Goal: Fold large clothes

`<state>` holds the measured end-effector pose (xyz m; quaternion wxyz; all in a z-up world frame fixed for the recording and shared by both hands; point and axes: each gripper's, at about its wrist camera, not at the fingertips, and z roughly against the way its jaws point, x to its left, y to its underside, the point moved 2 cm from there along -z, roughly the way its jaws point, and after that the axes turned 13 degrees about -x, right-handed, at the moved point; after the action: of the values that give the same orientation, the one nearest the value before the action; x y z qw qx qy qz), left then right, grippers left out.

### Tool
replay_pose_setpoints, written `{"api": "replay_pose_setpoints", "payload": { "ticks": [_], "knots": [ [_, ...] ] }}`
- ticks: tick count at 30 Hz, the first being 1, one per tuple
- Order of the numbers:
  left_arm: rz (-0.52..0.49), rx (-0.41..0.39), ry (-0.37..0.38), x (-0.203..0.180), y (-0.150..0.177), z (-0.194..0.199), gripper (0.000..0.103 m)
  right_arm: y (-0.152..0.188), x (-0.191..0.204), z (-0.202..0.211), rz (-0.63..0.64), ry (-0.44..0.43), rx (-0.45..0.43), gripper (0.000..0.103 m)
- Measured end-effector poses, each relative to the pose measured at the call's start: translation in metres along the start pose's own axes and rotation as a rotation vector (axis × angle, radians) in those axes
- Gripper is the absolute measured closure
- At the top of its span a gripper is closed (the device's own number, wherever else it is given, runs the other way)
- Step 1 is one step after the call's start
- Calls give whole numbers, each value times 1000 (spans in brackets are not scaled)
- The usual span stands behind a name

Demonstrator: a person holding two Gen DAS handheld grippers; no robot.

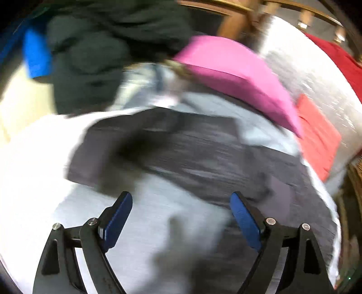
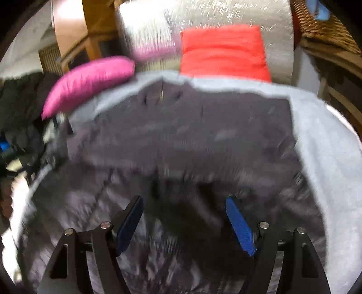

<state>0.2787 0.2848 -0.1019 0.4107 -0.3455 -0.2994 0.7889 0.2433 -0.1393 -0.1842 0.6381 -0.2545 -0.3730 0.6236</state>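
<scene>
A large dark grey quilted garment lies spread on a pale grey sheet; both views are blurred by motion. My right gripper hovers over the garment's near part, open, with nothing between its blue pads. In the left wrist view the same dark garment stretches across the middle, its near edge beside pale grey cloth. My left gripper is open above that edge and grips nothing.
A pink folded item and a red folded item lie beyond the garment on a silvery surface. Dark clothes pile at the far left. A wicker basket stands at the right.
</scene>
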Motion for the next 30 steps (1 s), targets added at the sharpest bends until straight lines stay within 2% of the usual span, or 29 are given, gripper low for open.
{"api": "replay_pose_setpoints", "payload": {
  "ticks": [2, 4, 7, 11, 12, 15, 16, 17, 18, 19, 21, 23, 27, 28, 30],
  "knots": [
    [-14, -5, -51, 27, -10, -1, 15, 1, -2, -2, -11, -6, 0, 24],
    [-86, 1, -116, 46, -14, -6, 15, 2, -4, -3, -19, -13, 5, 23],
    [-198, 52, -158, 50, -10, -22, 15, 2, -5, -5, -12, -13, 8, 21],
    [-351, 63, -194, 34, -4, -43, 15, 5, 2, -5, 6, -5, 12, 19],
    [-387, 93, -217, 32, -1, -54, 15, 5, 0, -3, 5, -6, 12, 19],
    [-407, 159, -261, 38, 5, -76, 16, 6, -2, -3, -5, -14, 10, 19],
    [-408, 179, -279, 41, 6, -82, 20, 6, -4, -2, -8, -17, 9, 19],
    [-410, 189, -291, 44, 6, -85, 41, 6, -4, -1, -12, -20, 8, 19],
    [-417, 203, -319, 49, 6, -89, 74, 6, -4, -3, -14, -22, 7, 19],
    [-403, 222, -342, 56, 4, -92, 86, 6, -5, -2, -16, -24, 6, 19],
    [-336, 219, -324, 65, -7, -87, 90, 6, -6, -2, -22, -28, 3, 19],
    [-329, 195, -319, 66, -18, -77, 90, 6, -7, -1, -28, -33, 1, 19],
    [-271, 139, -199, 49, -55, -36, 91, 6, -9, -1, -40, -43, -3, 19],
    [-253, 121, -137, 38, -68, -19, 91, 6, -9, -1, -42, -45, -4, 19],
    [-243, 94, -64, 19, -84, 4, 91, 6, -10, -1, -45, -48, -5, 19]
  ]
}}
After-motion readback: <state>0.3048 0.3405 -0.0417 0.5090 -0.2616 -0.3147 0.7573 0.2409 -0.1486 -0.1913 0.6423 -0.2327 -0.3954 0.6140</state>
